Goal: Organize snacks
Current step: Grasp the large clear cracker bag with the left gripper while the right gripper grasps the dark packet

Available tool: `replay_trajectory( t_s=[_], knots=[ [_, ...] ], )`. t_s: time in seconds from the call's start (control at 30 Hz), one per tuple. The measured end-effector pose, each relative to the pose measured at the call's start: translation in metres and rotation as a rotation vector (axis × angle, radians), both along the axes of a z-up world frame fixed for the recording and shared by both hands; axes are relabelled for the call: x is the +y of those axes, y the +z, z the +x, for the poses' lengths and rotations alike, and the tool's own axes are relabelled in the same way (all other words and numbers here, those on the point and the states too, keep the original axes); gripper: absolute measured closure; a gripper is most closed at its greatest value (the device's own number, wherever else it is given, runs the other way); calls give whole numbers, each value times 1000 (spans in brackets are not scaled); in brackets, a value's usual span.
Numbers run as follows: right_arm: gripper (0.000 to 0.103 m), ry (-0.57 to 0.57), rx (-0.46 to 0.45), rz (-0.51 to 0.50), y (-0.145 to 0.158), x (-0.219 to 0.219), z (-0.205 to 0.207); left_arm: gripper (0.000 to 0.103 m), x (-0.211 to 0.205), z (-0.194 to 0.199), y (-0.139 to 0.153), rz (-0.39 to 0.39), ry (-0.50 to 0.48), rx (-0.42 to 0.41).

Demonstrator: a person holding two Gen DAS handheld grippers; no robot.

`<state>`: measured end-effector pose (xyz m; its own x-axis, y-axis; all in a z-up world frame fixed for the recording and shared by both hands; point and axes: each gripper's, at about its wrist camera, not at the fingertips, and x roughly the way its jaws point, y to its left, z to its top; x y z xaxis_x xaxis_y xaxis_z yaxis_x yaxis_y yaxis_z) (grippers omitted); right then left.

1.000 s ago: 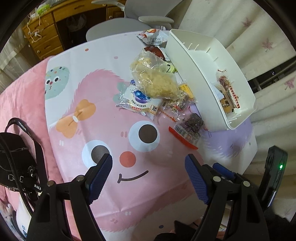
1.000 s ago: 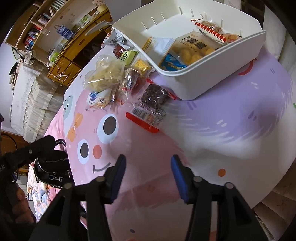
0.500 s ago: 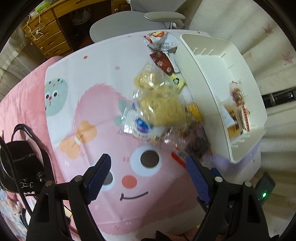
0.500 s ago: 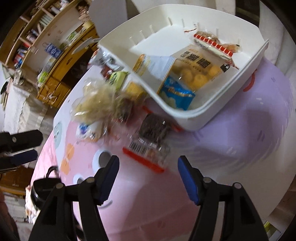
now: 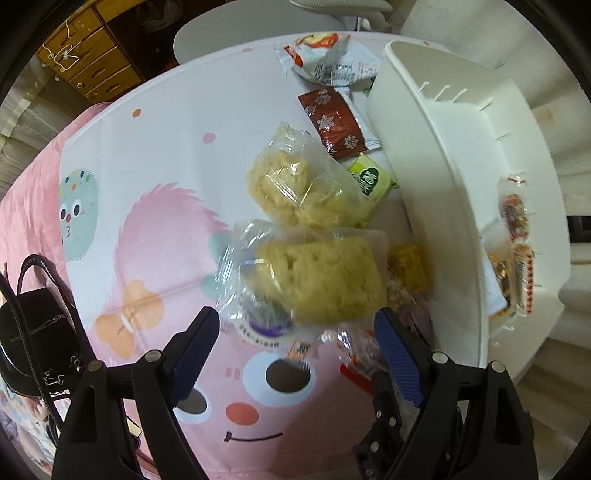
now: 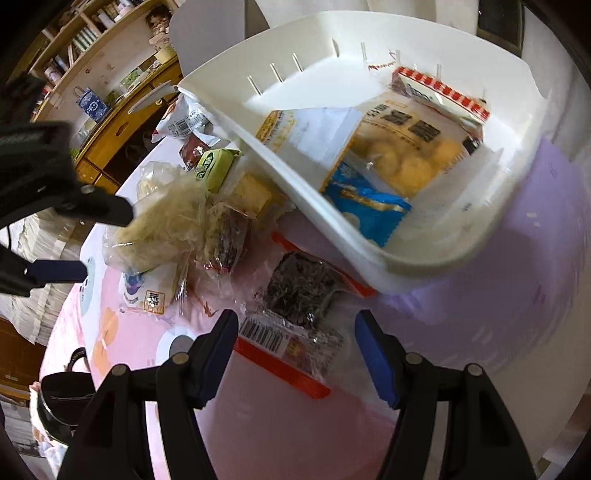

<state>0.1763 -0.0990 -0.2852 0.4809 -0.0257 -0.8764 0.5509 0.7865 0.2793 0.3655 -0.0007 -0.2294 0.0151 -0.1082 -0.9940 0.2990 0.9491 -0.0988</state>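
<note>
A heap of snacks lies on the cartoon-print tablecloth [image 5: 147, 166] beside a white basket [image 5: 424, 155]. My left gripper [image 5: 297, 347] points down over a clear bag of yellow puffed cake [image 5: 317, 280]. Its jaws are opening and nothing is pressed between the pads. A second cake bag [image 5: 295, 184], a brown packet [image 5: 336, 123] and a green packet [image 5: 371, 181] lie farther off. My right gripper [image 6: 297, 347] is open just short of a dark snack pack [image 6: 299, 291] with a red edge. The basket [image 6: 314, 192] holds a yellow-ball snack bag [image 6: 402, 147] and a blue packet [image 6: 365, 206]. The left gripper [image 6: 99, 242] shows at the left.
A black bag [image 5: 29, 332] lies on pink bedding left of the table. A grey chair [image 5: 258, 33] and wooden drawers [image 5: 92, 66] stand beyond the far edge. A white and red packet [image 5: 328, 59] lies near the basket's far corner. Pink cloth stretches below both grippers.
The left gripper has moved in over the snack heap, which now looms large under its fingers. The right gripper has come closer to the dark pack and its jaws stand wider.
</note>
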Motion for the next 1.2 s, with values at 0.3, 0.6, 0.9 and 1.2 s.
replay_trajectory(
  t_s=[0.3,0.6,0.9,1.2],
  knots=[
    [36,24,5,-91,-4,9,13,10,-21,13,-20,24,-14,11],
    [36,56,42,-219,-6,24,29,11,-36,19,-32,36,-12,31],
    [34,78,52,-289,-8,32,37,27,-35,18,-28,38,-5,-12],
    [70,81,36,-290,-6,26,35,31,-21,10,-23,31,6,-19]
  ],
)
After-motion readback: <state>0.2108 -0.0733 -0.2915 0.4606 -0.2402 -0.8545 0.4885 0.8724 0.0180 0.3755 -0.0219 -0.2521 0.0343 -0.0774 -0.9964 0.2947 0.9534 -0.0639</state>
